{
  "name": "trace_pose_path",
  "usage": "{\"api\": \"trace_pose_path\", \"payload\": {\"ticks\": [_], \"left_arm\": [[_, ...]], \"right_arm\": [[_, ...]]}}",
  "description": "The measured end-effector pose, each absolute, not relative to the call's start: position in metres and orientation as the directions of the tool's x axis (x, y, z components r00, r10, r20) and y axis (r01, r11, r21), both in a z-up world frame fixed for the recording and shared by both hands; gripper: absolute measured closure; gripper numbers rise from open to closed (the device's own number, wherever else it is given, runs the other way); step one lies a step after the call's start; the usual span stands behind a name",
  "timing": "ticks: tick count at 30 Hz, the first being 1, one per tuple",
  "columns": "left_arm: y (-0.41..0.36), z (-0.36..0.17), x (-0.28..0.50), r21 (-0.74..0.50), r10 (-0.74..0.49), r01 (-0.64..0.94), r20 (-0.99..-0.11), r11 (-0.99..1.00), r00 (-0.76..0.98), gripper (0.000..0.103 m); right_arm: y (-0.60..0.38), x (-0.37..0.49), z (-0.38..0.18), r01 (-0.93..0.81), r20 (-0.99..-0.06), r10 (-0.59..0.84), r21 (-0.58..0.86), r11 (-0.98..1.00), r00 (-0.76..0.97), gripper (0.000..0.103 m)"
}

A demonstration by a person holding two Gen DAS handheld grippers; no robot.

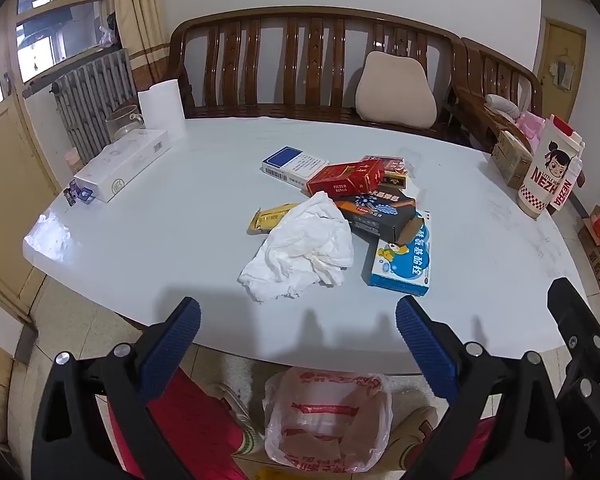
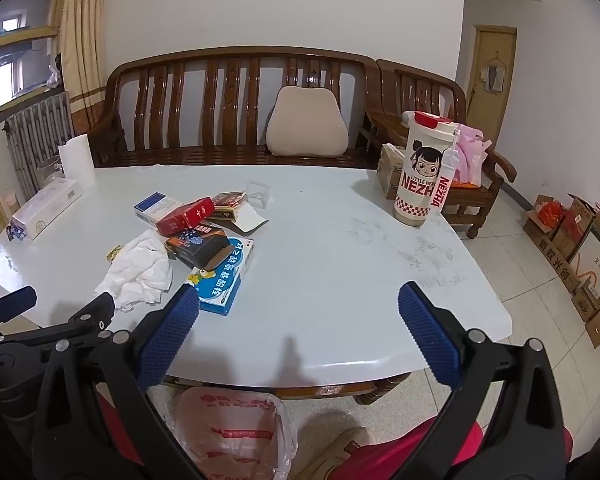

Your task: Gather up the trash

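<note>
A pile of trash lies mid-table: a crumpled white tissue (image 1: 300, 246) (image 2: 138, 268), a red cigarette pack (image 1: 346, 178) (image 2: 185, 216), a black box (image 1: 376, 210) (image 2: 198, 246), a blue cartoon box (image 1: 402, 262) (image 2: 224, 282), a blue-white pack (image 1: 294, 164) (image 2: 156, 206) and a yellow wrapper (image 1: 268, 216). A plastic bag (image 1: 328, 420) (image 2: 232, 432) stands open on the floor below the table's near edge. My left gripper (image 1: 298, 320) is open, just short of the tissue. My right gripper (image 2: 298, 308) is open over bare table to the right of the pile.
The white table (image 1: 160, 240) (image 2: 360, 260) also holds a white box (image 1: 122, 164), a paper roll (image 1: 160, 106), a glass jar (image 1: 122, 120) and a Nezha cup (image 1: 548, 172) (image 2: 422, 172). A wooden bench (image 1: 312, 72) stands behind. Cardboard boxes (image 2: 568, 236) lie on the floor at right.
</note>
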State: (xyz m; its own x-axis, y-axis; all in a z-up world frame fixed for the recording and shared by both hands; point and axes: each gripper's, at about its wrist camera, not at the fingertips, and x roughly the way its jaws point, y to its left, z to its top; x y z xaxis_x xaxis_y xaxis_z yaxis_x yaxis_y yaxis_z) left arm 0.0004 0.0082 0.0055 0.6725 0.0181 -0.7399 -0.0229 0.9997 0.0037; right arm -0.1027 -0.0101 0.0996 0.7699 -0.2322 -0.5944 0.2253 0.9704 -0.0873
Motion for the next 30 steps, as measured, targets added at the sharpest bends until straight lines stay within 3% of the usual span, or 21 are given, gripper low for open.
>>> {"api": "trace_pose_path", "payload": {"ticks": [30], "left_arm": [[0.0117, 0.0037, 0.0011, 0.012, 0.035, -0.040, -0.744, 0.999, 0.667, 0.007]], "right_arm": [[-0.0126, -0.0995, 0.0964, 0.214, -0.600, -0.219, -0.081, 0.973, 0.770, 0.005]]}}
